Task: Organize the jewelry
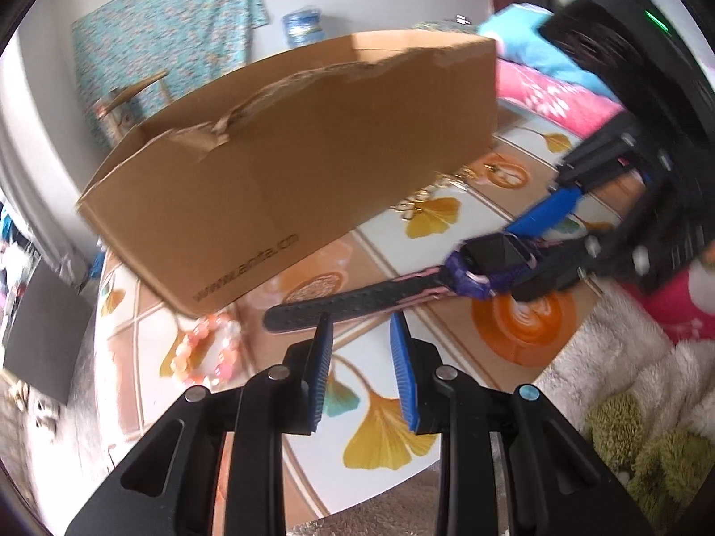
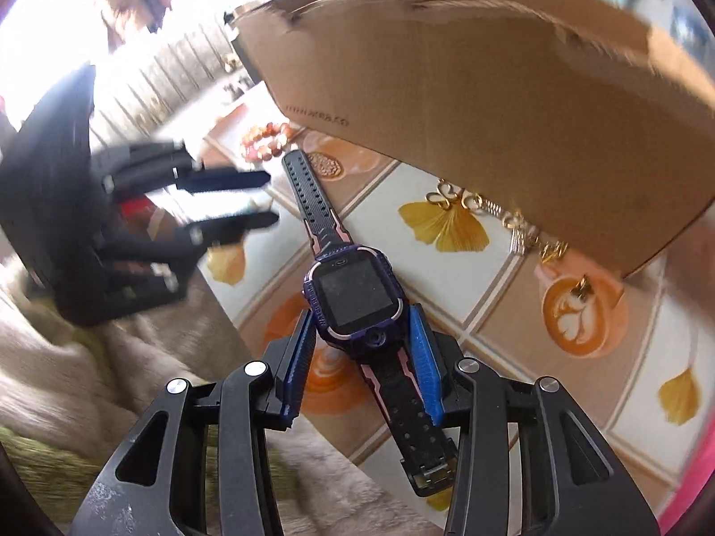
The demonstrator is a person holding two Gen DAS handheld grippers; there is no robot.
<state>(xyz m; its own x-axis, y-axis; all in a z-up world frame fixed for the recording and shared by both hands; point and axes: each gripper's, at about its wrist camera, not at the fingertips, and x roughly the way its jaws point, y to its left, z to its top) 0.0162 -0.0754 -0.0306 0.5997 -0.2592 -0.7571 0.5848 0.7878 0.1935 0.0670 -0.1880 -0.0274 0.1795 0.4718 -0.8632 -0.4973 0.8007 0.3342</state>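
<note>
The watch (image 2: 353,299) lies flat on the counter (image 2: 505,335), screen facing up, just in front of the cardboard box (image 2: 469,102). Its long axis runs along the strap: in the right wrist view one strap end points away toward the bead bracelet (image 2: 263,140), and the buckle end points back toward the camera.

The right gripper (image 2: 364,344) straddles the watch case; its blue fingers (image 2: 422,357) flank both sides of the case. Contact cannot be confirmed.

The left gripper (image 1: 362,357) hovers at the far strap end; its fingers (image 1: 402,370) stand parted with nothing between them.

A gold chain (image 2: 496,214) lies against the foot of the box.
</note>
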